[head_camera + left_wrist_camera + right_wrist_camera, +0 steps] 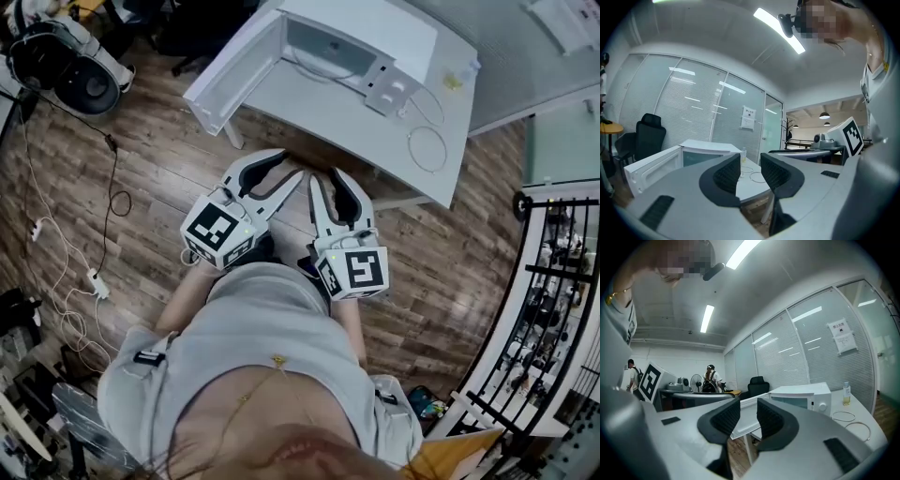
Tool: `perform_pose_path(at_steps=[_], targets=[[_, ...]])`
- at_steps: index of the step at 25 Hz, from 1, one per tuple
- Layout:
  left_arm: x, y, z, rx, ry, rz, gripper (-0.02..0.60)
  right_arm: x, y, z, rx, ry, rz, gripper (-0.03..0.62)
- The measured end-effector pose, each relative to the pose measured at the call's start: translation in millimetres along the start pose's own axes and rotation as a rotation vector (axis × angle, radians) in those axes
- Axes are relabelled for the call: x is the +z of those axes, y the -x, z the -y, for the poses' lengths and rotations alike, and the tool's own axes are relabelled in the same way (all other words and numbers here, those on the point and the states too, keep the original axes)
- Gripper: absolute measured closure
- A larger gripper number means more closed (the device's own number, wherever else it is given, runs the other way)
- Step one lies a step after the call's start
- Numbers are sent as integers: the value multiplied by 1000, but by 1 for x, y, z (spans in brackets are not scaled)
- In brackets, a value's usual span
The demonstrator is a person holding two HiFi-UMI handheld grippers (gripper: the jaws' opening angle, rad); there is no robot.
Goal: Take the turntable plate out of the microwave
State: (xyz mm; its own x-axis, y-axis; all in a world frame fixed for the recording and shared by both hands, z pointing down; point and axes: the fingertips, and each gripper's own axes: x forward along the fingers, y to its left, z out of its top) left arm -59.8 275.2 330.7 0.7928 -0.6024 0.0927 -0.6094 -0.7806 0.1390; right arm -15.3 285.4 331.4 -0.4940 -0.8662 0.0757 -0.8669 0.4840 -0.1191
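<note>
The white microwave (370,33) stands on a white table (347,122), its door (234,70) swung open to the left. Its cavity faces me, and I cannot make out the turntable plate inside. My left gripper (286,164) and right gripper (328,176) are held side by side close to my body, just short of the table's near edge and pointing level at it. Both are open with nothing between the pads. The left gripper view shows the left gripper (750,171), the microwave (710,150) and its door (651,166). The right gripper view shows the right gripper (748,413) and the microwave (801,397).
A looped white cable (428,147) and a small bottle (466,70) lie on the table right of the microwave. A fan (80,80) and floor cables (66,272) are at the left, a black railing (562,281) at the right. An office chair (649,136) stands beyond the door.
</note>
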Motion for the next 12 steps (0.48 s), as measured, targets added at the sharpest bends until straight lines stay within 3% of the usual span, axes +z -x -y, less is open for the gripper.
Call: perform_pose_path(at_steps=[12], targets=[[4,-10,-60,-60,0,-22,445,-1,-64,2,-47,13,-21,476]])
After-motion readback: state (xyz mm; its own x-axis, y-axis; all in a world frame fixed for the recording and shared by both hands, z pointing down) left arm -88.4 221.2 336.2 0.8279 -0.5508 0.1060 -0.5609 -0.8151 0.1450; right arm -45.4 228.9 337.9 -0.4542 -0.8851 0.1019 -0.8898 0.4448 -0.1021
